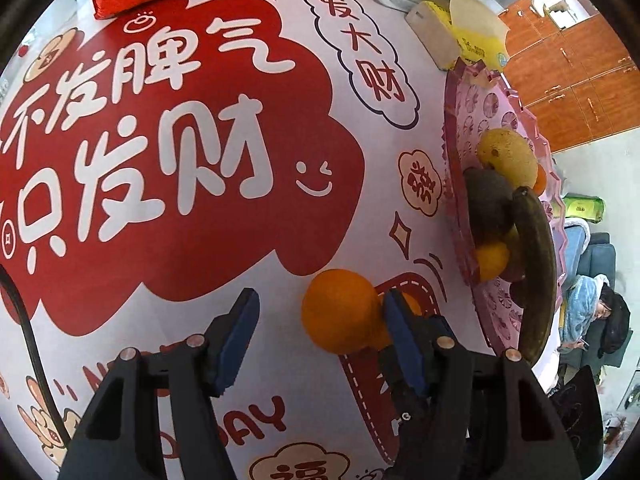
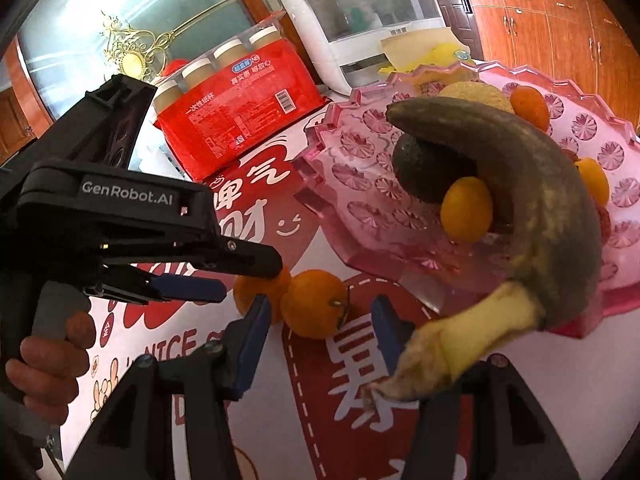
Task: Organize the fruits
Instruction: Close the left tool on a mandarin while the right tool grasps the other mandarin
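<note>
While our left gripper [image 1: 320, 328] hangs open beside an orange [image 1: 340, 312], our right gripper [image 2: 320, 322] stands open around a second orange [image 2: 314, 304]. Both oranges lie just beside the pink plate [image 2: 360, 128].

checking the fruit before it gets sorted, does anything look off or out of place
Yes. The banana on the pink tray is dark brown nearly all over, its pale stem end jutting past the tray's rim; it looks overripe. Two oranges lie loose on the tablecloth beside the tray.
</note>
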The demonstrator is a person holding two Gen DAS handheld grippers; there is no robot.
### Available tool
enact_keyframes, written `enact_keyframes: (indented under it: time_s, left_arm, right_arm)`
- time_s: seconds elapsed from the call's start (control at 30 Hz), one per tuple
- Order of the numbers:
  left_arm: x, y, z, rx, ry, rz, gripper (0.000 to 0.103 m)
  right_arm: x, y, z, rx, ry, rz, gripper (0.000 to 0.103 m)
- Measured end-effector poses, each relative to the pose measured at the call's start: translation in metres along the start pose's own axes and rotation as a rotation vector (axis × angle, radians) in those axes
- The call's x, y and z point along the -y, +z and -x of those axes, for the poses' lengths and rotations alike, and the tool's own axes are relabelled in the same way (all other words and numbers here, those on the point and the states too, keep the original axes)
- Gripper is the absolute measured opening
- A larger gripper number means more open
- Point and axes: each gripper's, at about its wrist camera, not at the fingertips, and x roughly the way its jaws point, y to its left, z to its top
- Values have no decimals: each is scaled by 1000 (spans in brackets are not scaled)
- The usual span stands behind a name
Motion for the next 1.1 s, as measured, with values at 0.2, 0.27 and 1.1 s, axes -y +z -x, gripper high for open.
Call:
enact_keyframes:
  time_s: [0.2, 0.27, 1.1]
  left_arm:
    - [2, 2, -11, -24, -19, -1, 55]
    - [3, 4, -14, -22, -30, 6, 51]
    - [-7, -7, 8, -7, -45, 50, 37]
  right_arm:
    - [-2, 4, -8, -10, 9, 6, 51]
    - [-3, 5, -9, -7, 18, 14, 49]
    - [-5, 5, -7, -79, 38, 11, 36]
